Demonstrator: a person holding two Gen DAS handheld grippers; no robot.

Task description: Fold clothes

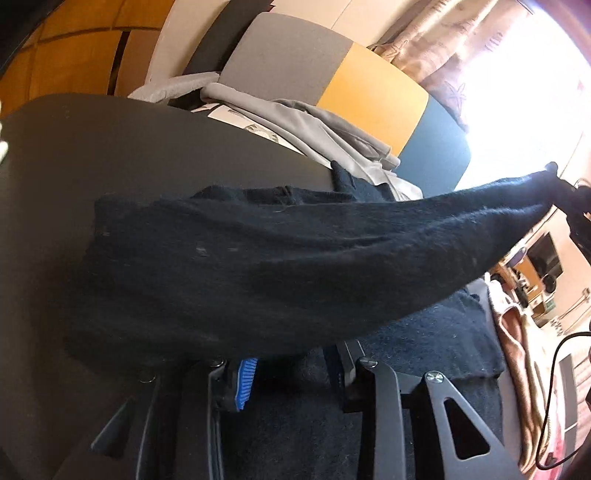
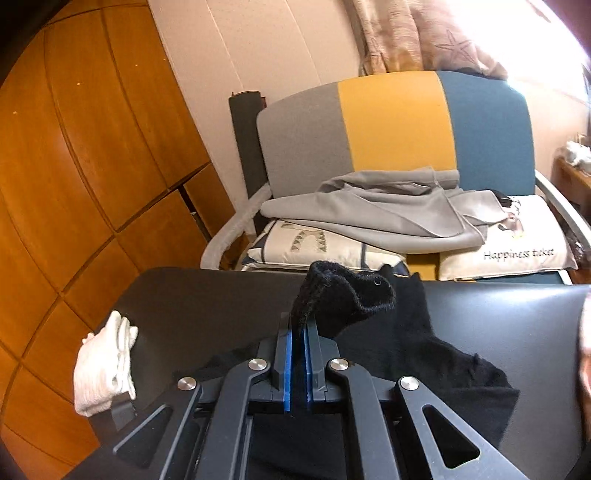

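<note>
Only legible text: "Happiness takes" (last word uncertain) in dark script on front edge of white cushion [image 2: 506, 258] on chair seat [image 2: 424, 264]; no other readable labels or numbers.

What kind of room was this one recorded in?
Probably a bedroom or living room at home: a grey, yellow and blue striped armchair with printed cushions, starfish-patterned curtains and an orange-brown wooden wardrobe.

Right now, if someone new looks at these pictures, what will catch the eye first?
First, the black sock stretched across the left view, one end pinched in the right claw over the dark table. Next, the chair behind, striped grey, yellow and blue, with grey cloth on its seat. White socks lie at the table's left edge.
</note>
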